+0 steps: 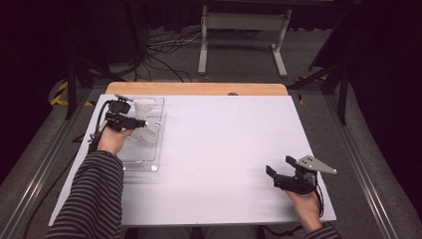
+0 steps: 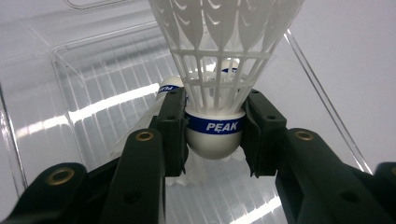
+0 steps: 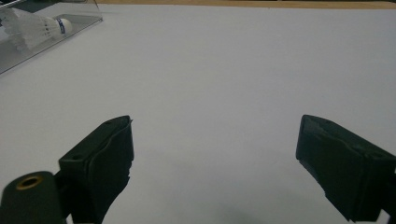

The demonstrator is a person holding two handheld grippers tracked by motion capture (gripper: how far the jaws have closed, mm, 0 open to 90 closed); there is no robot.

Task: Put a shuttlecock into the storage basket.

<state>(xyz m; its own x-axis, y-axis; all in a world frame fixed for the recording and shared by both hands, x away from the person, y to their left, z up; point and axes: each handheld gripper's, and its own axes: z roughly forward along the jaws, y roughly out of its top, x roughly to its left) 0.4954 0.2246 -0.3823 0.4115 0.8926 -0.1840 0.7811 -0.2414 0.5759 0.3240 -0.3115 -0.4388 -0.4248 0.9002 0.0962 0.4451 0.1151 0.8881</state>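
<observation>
Striped sleeve (image 1: 89,199) enters high view at bottom left; its hand carries the left gripper (image 1: 141,122) over a clear tray (image 1: 149,162) at the table's (image 1: 224,149) left edge. Gripper points toward table centre, jaws on a white shuttle (image 1: 144,133); more white skirts sit in the tray's far end. Right gripper (image 1: 278,168) rests near the table's front right corner, well apart from the tray, grey plate on top, jaws spread, nothing betw. them. Wooden edge runs along the table's far side; cables and a stand on the floor beyond. Left gripper view: both black pads (image 2: 173,126) press the shuttle's (image 2: 215,116) round cork base from either side, at the blue band marked PEAK. Jaws approx. partway closed, grip firm, cork held betw. them. Skirt rises away from the camera, ribs and mesh visible. Behind the held shuttle, two more corks w/ blue bands lie in the tray (image 2: 70,107); its ribbed clear floor reflects light. Right gripper view: pads (image 3: 109,158) stand wide apart, bare white table (image 3: 210,84) betw. them, no contact w/ any item. Top left corner shows the tray (image 3: 84,21) w/ one shuttle (image 3: 35,29) lying on its side, cork toward the right of frame.
</observation>
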